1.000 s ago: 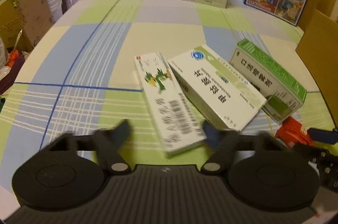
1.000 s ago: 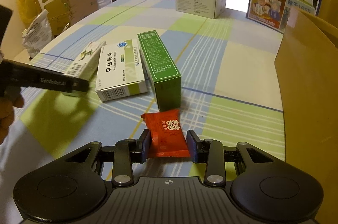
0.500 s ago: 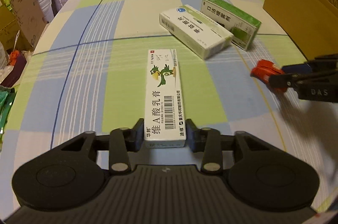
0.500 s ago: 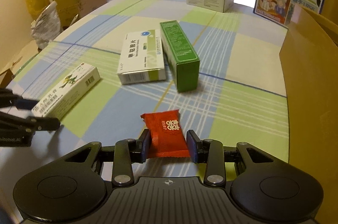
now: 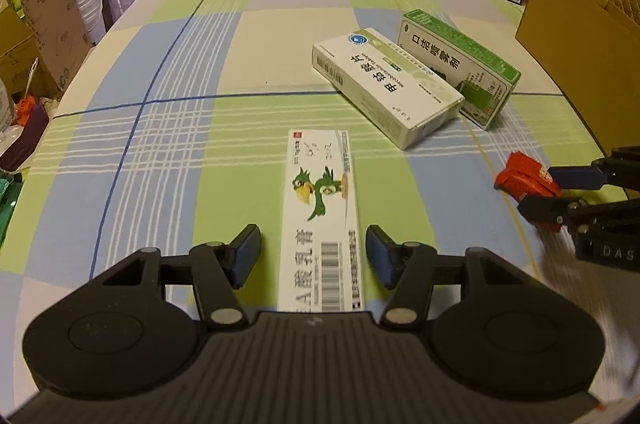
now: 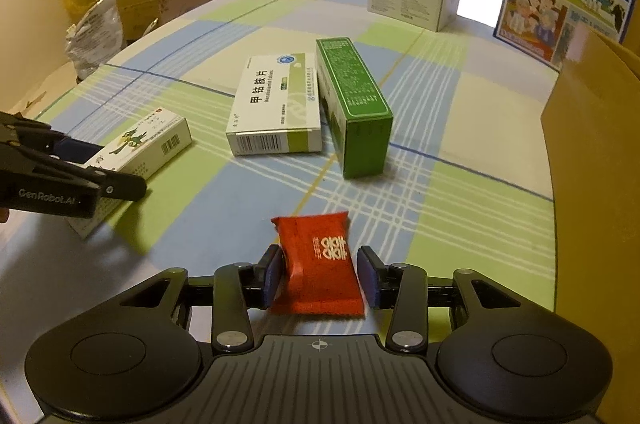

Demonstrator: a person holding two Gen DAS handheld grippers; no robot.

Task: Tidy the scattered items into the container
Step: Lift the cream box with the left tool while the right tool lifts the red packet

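Nothing yet showing inside the cardboard box [image 6: 592, 128]; all four items lying on the checked tablecloth [image 5: 160, 152]. Left gripper [image 5: 314, 254] spreading, straddling the parrot-printed ointment carton [image 5: 322, 208], pads clear. Right gripper [image 6: 320, 278] opening around the red candy packet [image 6: 320, 264]. White tablet box [image 6: 280, 104] and green spray box [image 6: 352, 104] waiting, touching.
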